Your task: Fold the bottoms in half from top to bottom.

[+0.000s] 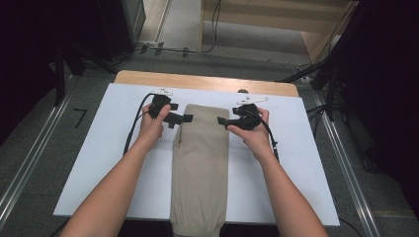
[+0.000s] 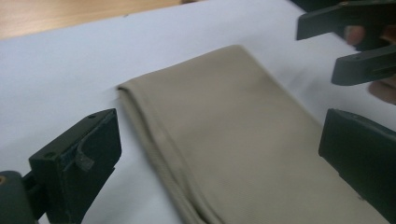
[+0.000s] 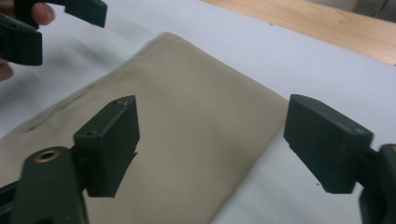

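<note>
I see both tools flanking the far end of the folded beige trousers (image 1: 200, 163): left tool (image 1: 187, 118) jaws apart, right tool (image 1: 221, 120) jaws apart, nothing gripped.

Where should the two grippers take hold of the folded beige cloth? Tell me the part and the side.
Probably the two far corners of the folded beige cloth: left gripper from the left edge, right gripper from the right. The cloth lies flat and long on the white sheet, its far end square, and both grippers, open, already flank those corners.
</note>
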Motion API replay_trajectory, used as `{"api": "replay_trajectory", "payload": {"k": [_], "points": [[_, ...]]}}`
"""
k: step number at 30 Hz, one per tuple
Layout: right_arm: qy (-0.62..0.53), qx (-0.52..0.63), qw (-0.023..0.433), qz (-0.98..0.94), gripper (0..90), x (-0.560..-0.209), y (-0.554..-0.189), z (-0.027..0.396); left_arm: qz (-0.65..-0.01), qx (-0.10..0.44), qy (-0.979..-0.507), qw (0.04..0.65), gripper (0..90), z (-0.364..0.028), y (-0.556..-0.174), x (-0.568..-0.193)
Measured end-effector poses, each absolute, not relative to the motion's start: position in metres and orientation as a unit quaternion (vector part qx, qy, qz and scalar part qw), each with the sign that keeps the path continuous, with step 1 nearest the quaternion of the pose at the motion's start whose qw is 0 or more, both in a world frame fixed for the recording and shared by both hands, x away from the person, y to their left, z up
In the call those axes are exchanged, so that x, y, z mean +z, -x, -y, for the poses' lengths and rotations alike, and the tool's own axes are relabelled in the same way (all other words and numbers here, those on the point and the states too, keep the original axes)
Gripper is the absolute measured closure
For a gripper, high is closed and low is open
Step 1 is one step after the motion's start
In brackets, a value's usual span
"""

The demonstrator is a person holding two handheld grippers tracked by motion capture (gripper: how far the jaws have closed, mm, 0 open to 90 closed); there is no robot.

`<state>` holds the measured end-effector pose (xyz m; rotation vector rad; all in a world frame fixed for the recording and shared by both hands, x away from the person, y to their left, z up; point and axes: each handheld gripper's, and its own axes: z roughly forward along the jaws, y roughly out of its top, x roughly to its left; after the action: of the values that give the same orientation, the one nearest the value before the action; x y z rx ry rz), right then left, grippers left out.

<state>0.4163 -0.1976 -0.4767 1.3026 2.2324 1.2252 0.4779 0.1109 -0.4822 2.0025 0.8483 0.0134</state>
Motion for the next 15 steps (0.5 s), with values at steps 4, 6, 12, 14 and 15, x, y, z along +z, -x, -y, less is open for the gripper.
{"api": "replay_trajectory", "payload": {"k": [4, 6, 12, 14, 15], "points": [[-0.469, 0.400, 0.143, -0.775, 22.9, -0.488, -0.435, 0.199, -0.373, 0.019, -0.820, 0.435, 5.6, -0.105, -0.493, -0.492], [-0.477, 0.391, 0.140, -0.775, 24.5, -0.493, -0.443, 0.201, -0.382, 0.026, -0.821, 0.423, 9.5, -0.102, -0.498, -0.496], [-0.495, 0.378, 0.131, -0.771, 33.5, -0.511, -0.462, 0.210, -0.393, 0.066, -0.835, 0.378, 22.3, -0.091, -0.510, -0.503], [-0.497, 0.368, 0.136, -0.774, 34.5, -0.517, -0.467, 0.211, -0.401, 0.070, -0.834, 0.372, 28.4, -0.089, -0.514, -0.501], [-0.498, 0.372, 0.139, -0.771, 35.2, -0.519, -0.468, 0.210, -0.400, 0.071, -0.836, 0.369, 29.9, -0.087, -0.515, -0.501]]}}
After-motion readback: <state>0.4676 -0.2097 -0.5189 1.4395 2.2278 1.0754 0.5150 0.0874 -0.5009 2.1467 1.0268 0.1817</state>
